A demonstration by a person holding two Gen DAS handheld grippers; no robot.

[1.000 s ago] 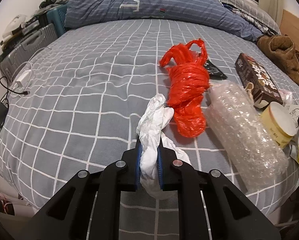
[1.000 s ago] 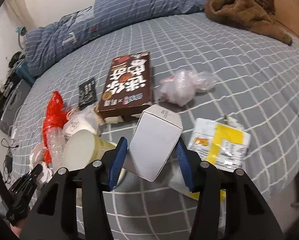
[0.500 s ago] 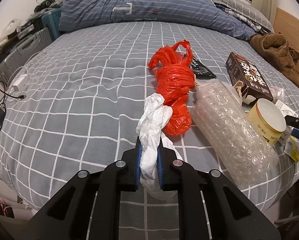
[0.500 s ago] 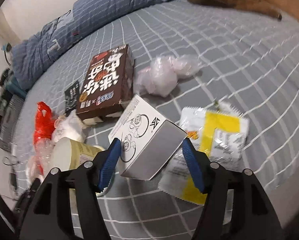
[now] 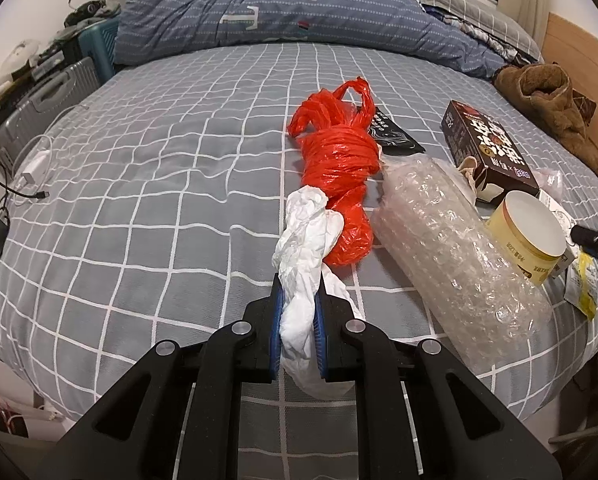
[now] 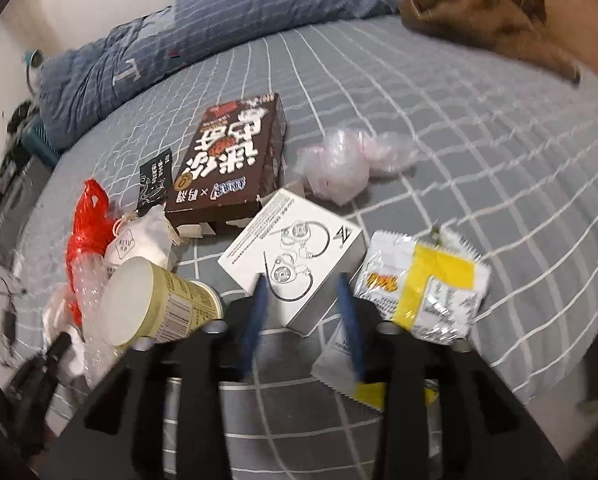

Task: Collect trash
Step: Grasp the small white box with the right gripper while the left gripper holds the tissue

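On the checked bed [image 5: 139, 200], the left gripper [image 5: 298, 312] pinches a white bag [image 5: 305, 240], while the right gripper's [image 6: 303, 300] jaws are opening around a white box [image 6: 295, 256].

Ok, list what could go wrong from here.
1. The right claw is opening around the white box, so it may land on the yellow packet touching it.
2. The cup lies on its side close by; a nudge could roll it.
3. The left claw pinches only part of the white bag; it might slip.
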